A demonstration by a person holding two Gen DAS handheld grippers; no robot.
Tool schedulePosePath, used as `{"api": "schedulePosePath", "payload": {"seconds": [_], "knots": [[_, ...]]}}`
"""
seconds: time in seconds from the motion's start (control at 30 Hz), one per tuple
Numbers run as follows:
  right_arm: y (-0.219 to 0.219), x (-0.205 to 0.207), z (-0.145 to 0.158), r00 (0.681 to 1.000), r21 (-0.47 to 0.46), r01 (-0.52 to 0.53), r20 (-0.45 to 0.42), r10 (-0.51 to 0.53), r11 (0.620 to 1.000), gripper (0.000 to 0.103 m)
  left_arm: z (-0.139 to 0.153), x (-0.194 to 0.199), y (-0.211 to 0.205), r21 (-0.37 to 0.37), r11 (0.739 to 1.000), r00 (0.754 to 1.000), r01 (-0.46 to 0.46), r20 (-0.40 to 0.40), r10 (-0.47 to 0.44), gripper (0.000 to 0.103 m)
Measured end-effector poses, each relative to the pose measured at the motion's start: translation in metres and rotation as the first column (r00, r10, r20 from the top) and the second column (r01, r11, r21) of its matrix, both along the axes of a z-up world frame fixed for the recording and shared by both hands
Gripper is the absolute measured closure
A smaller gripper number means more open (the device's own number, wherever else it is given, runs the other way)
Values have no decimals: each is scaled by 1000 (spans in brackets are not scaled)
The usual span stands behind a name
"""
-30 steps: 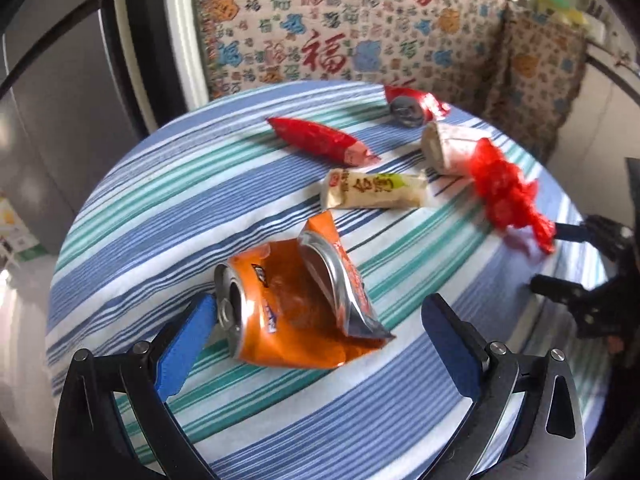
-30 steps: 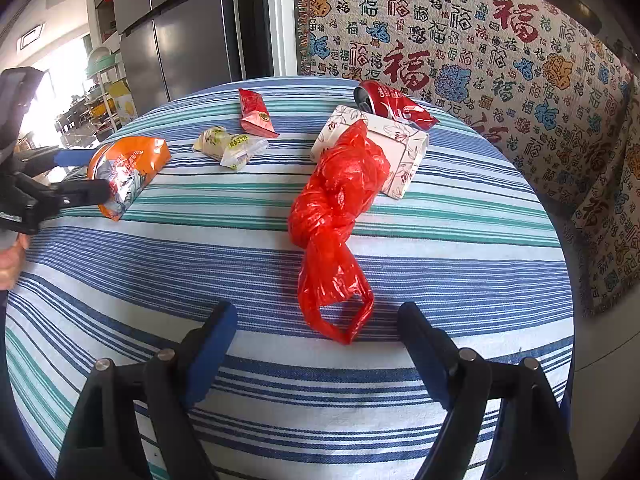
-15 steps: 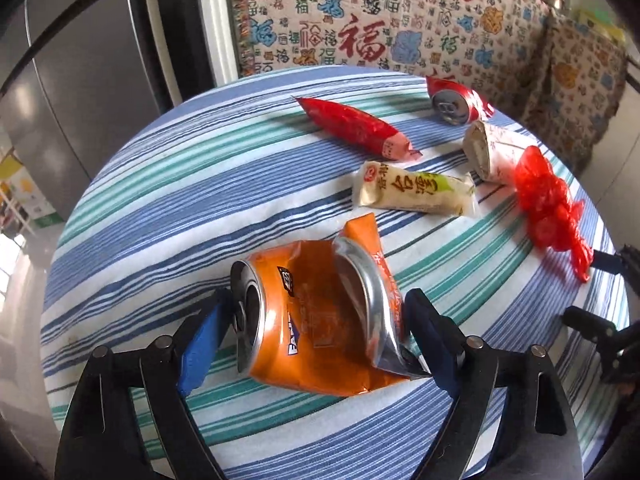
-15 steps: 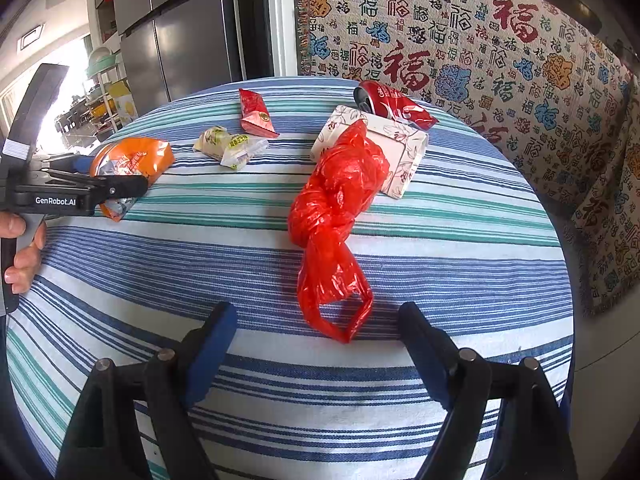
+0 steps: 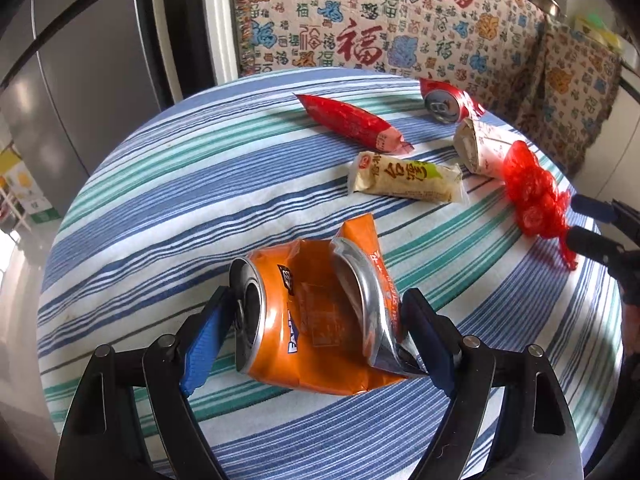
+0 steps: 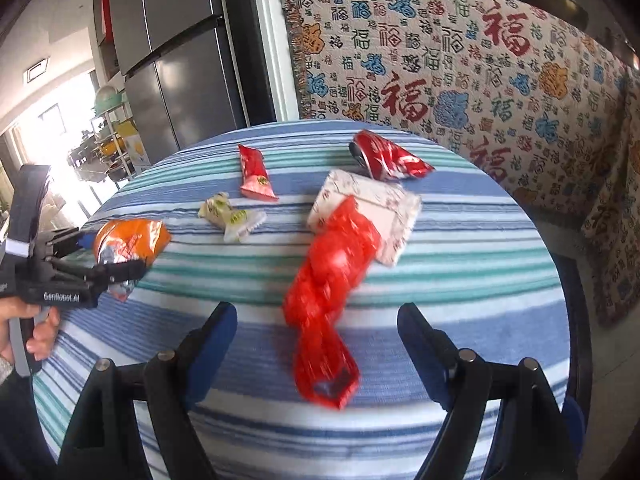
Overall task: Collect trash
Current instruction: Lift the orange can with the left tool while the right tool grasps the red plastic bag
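Now, left claw (image 5: 316, 336) clamped on crushed orange can (image 5: 312, 316), right claw (image 6: 316, 344) apart, straddling red bag (image 6: 332, 276)

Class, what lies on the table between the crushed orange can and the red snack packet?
The pale wrapped snack bar lies between the crushed orange can and the red snack packet, clearest in the left wrist view.
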State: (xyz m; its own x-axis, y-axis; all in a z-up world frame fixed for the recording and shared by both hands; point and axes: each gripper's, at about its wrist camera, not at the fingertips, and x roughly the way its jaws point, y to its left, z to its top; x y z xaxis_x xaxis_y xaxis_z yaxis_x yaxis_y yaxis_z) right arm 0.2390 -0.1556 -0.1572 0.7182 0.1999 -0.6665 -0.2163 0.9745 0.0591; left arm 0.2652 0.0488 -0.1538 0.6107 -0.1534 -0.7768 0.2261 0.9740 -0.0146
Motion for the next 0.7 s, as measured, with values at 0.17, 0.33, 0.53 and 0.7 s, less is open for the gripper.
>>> {"api": "schedulePosePath", "payload": {"seconds": [0.17, 0.33, 0.53, 0.7], "knots": [[-1, 30, -5, 992, 30, 64, -109, -60, 998, 75, 2, 4, 0, -36, 999, 1000, -27, -1, 27, 18], [-8, 6, 14, 997, 70, 54, -57, -50, 996, 75, 11, -1, -8, -45, 999, 999, -8, 38, 10, 18], [-21, -22, 22, 999, 69, 50, -21, -49, 996, 75, 26, -10, -11, -116, 993, 996, 11, 86, -1, 18], [-33, -34, 30, 998, 58, 58, 15, -59, 997, 75, 37, -19, -23, -132, 990, 992, 57, 123, -41, 18]]}}
